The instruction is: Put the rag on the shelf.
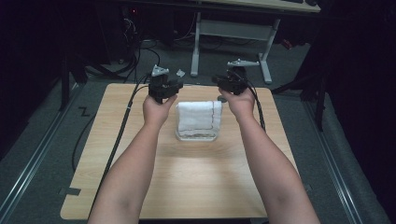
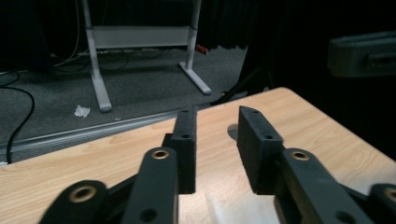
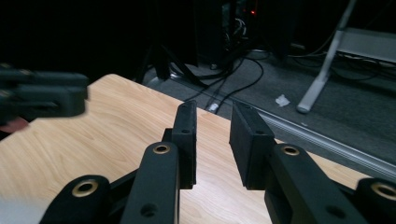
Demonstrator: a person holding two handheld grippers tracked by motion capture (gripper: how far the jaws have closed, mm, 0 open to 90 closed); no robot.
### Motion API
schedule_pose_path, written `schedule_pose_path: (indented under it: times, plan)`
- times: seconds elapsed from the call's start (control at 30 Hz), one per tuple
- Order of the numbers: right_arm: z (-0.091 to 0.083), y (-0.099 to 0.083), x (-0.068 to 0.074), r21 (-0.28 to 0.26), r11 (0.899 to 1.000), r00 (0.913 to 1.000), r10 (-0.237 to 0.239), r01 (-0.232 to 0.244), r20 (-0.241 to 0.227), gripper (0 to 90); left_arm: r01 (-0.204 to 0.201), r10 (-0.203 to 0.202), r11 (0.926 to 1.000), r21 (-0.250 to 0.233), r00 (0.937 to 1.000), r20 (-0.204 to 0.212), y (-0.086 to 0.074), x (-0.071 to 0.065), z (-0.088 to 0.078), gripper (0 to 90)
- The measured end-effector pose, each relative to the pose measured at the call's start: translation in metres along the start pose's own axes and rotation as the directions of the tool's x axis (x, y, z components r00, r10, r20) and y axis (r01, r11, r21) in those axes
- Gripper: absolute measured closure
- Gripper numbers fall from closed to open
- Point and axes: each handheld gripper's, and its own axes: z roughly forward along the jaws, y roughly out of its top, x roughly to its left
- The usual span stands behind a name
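A folded white towel (image 1: 198, 119) lies in the middle of the far half of the wooden table (image 1: 201, 182). My left gripper (image 1: 176, 87) is held just beyond the towel's far left corner, jaws pointing right. Its jaws (image 2: 215, 112) stand open over bare wood with nothing between them. My right gripper (image 1: 217, 80) is held past the towel's far right corner, facing left. It is open too (image 3: 213, 106), with only the table edge and floor beyond it. Each gripper view catches the other gripper, blurred: the right gripper (image 2: 362, 56) and the left gripper (image 3: 42, 95).
Both forearms reach up the table on either side of the towel. Beyond the far edge are grey carpet, a white-legged desk frame (image 1: 231, 30), black cables (image 1: 135, 56) and a scrap of white paper (image 1: 180, 73). A cable runs down the table's left side (image 1: 119, 135).
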Motion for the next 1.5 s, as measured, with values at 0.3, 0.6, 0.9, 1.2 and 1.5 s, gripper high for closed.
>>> schedule_pose_path:
  times: [0.3,0.6,0.9,1.2,1.5]
  plan:
    - [-0.014,-0.010,-0.007,0.015,1.000,0.9996,-0.007,0.007,0.027,71.5,-0.018,0.017,0.9998,-0.004,0.9997,-0.019,-0.002,0.000,-0.017,64.8]
    - [-0.040,-0.035,-0.007,0.014,0.999,0.9981,-0.040,0.039,0.047,69.1,-0.013,0.012,0.9997,-0.021,0.9988,-0.047,-0.023,0.006,-0.046,64.3]
    - [-0.074,-0.065,0.002,-0.022,0.997,0.9935,-0.073,0.075,0.088,63.1,-0.033,0.031,0.9987,-0.038,0.9980,-0.055,-0.065,0.012,-0.099,63.9]
    - [-0.099,-0.087,0.018,-0.035,0.994,0.9904,-0.104,0.108,0.091,60.2,-0.025,0.025,0.9993,-0.026,0.9994,-0.024,-0.100,0.000,-0.136,62.5]
    - [-0.118,-0.117,0.047,0.001,0.988,0.9854,-0.154,0.155,0.072,53.8,-0.036,0.036,0.9989,0.029,0.9993,0.011,-0.139,-0.016,-0.175,59.5]
